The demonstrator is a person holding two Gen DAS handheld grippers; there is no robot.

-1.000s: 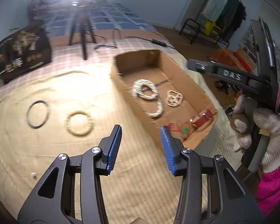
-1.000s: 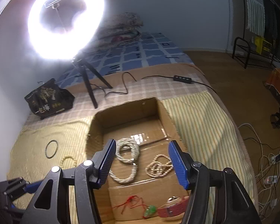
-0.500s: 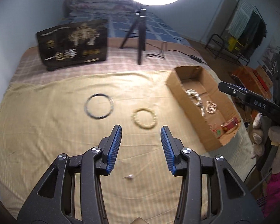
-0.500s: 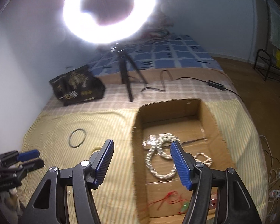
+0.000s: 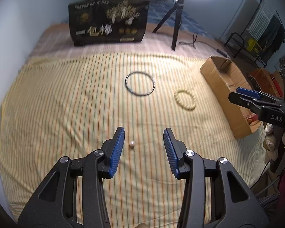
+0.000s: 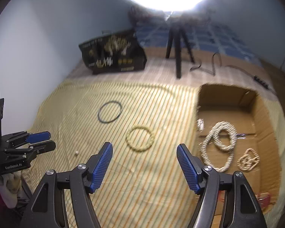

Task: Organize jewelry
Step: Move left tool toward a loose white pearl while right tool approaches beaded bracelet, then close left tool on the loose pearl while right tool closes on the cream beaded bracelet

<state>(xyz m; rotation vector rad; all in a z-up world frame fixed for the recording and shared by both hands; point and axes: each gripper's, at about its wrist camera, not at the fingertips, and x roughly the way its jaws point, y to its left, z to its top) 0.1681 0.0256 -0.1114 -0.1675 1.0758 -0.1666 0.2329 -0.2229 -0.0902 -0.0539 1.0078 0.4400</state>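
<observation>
A small pearl (image 5: 131, 143) lies on the striped cloth (image 5: 66, 104) between the tips of my open, empty left gripper (image 5: 144, 134); it also shows in the right wrist view (image 6: 77, 153). A dark thin ring (image 5: 140, 83) (image 6: 109, 112) and a beige beaded bracelet (image 5: 185, 100) (image 6: 140, 138) lie farther out. My right gripper (image 6: 144, 150) is open and empty, hovering just short of the bracelet. The cardboard box (image 6: 264, 133) (image 5: 218, 79) holds a white bead necklace (image 6: 220, 142), a small beige bracelet (image 6: 248, 159) and a red item (image 6: 264, 199).
A black printed bag (image 5: 108, 22) (image 6: 112, 57) stands at the back. A ring light on a tripod (image 5: 175, 19) (image 6: 177, 43) with a cable stands behind the box. A clothes rack (image 5: 256, 36) is at the right, off the bed.
Both grippers have swung left, away from the box and over the cloth. The pearl now lies between the left gripper's tips, and the bracelet is in front of the right gripper.
</observation>
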